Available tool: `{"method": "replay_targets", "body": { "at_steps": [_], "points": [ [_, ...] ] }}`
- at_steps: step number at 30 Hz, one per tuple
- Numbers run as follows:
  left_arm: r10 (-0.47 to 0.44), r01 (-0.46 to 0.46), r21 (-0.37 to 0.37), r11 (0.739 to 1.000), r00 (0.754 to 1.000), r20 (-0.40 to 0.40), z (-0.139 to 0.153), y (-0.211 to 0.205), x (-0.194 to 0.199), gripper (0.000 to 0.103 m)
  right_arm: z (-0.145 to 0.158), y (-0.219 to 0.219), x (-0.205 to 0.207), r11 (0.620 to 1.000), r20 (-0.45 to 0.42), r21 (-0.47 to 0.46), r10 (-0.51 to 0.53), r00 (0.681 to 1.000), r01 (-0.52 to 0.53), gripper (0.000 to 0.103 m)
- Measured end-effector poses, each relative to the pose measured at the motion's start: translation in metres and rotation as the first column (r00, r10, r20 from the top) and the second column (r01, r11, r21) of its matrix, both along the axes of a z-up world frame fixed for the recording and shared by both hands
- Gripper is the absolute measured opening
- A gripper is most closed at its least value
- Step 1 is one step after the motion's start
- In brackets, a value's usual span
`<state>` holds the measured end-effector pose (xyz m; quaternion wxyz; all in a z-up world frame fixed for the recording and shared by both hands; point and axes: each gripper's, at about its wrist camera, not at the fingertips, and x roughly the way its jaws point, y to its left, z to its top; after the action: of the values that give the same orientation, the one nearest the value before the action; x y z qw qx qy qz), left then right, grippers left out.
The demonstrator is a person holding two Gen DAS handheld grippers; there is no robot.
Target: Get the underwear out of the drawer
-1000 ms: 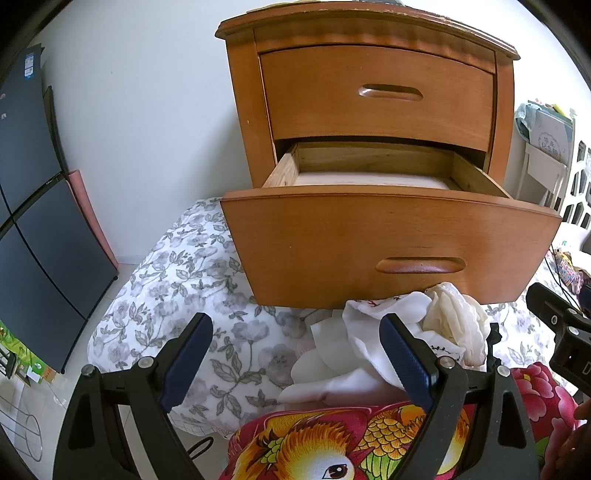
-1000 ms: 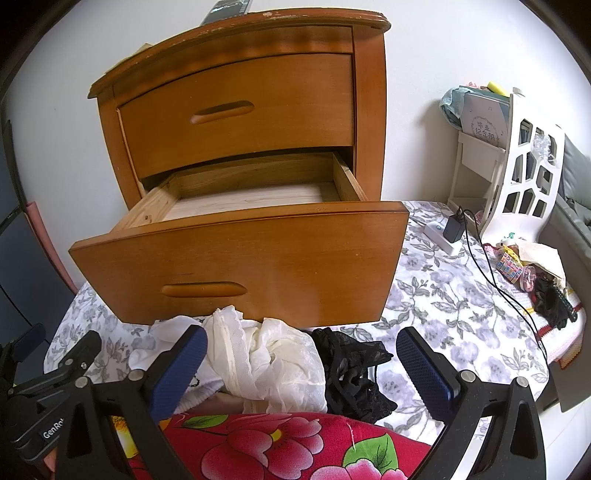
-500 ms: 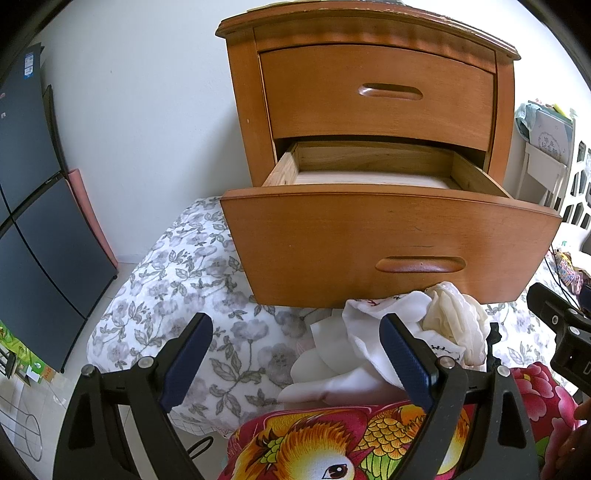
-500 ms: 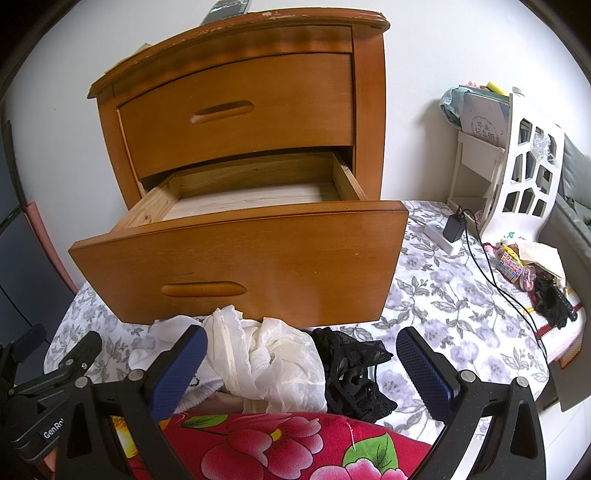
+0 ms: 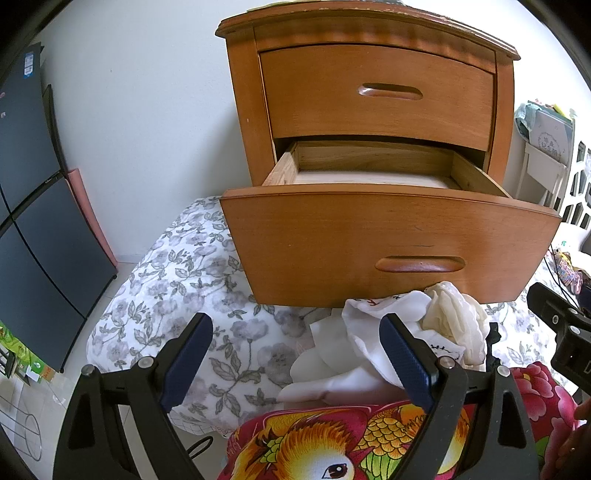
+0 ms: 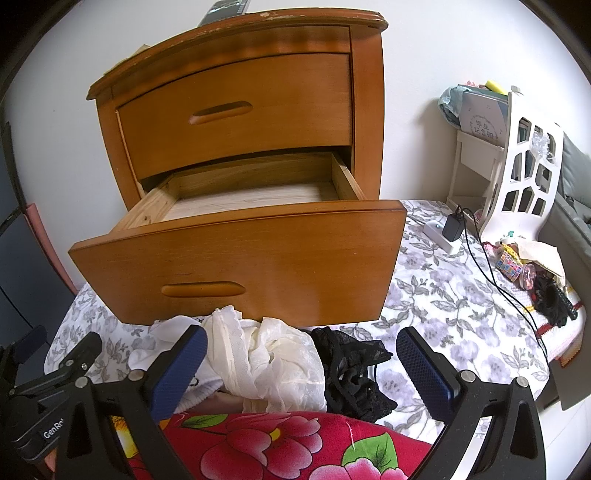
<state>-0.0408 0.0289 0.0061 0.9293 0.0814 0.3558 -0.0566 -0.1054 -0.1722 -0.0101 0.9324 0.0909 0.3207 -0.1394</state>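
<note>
Left wrist view first: a dark panelled cabinet (image 5: 33, 229) stands far left of the wooden nightstand (image 5: 369, 33), which sits on a bed with a grey floral cover (image 5: 177, 295). The nightstand's lower drawer (image 5: 388, 243) is pulled out, and only its bare wooden bottom shows. The left gripper (image 5: 295, 365) hovers below the drawer front, jaws wide, nothing between them. The underwear pile (image 5: 417, 332), white and cream pieces, lies on the cover just under the drawer front, behind the gripper's right finger. A red floral quilt (image 5: 332, 443) lies nearest the camera.

Right wrist view: the right gripper (image 6: 301, 369) is also spread wide and empty, over the cream piece and a black lace piece (image 6: 351, 373) below the drawer. Right of the nightstand, a charger and cable (image 6: 452, 227) lie before a white cut-out shelf (image 6: 524, 177).
</note>
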Motion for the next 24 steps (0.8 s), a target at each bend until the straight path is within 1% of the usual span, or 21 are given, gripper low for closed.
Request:
{"method": "replay_targets", "body": {
  "at_steps": [24],
  "points": [
    [-0.004, 0.004, -0.004, 1.000, 1.000, 0.002, 0.0000, -0.0006, -0.0005, 0.092, -0.0002, -0.0003, -0.0002, 1.000, 0.000, 0.000, 0.001, 1.000, -0.001, 0.103]
  ]
}}
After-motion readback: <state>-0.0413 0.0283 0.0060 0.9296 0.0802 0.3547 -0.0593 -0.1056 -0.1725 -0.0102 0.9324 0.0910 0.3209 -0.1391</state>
